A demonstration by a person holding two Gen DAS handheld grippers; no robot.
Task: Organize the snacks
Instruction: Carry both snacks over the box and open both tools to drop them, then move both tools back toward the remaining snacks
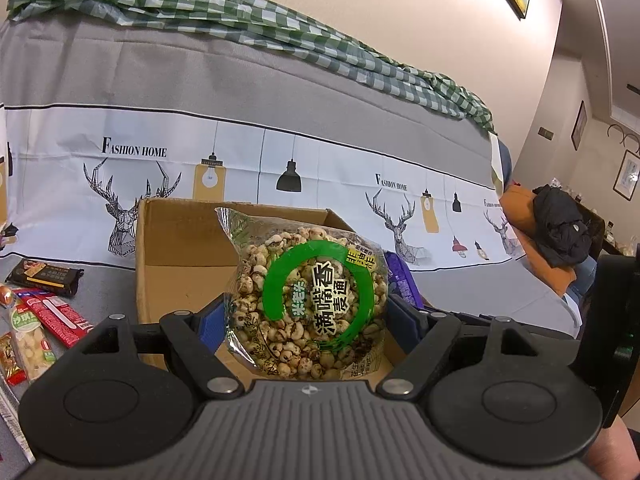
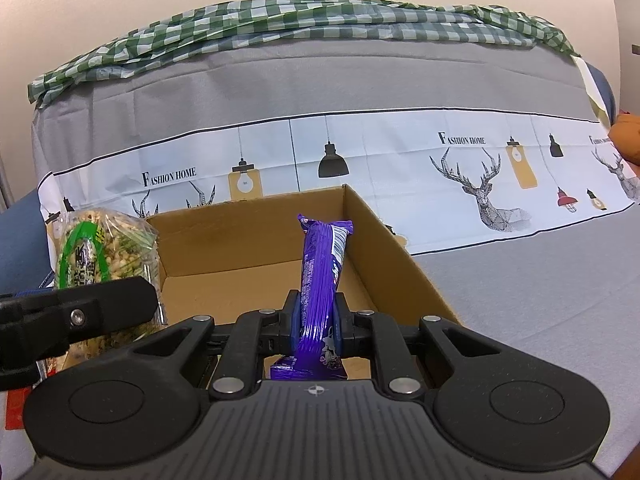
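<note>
A clear round bag of puffed grain with a green ring label stands upright between the blue pads of my left gripper, which is shut on its sides. It hangs over the near left part of an open cardboard box. In the right wrist view my right gripper is shut on a purple snack bar pack, held upright over the box. The box floor shows bare brown card. The bag and a left gripper finger show at that view's left edge.
Several loose snack packs lie left of the box: a dark bar, a red pack and a pale bag. A grey deer-print cloth covers the surface and the sofa back behind. A black garment lies far right.
</note>
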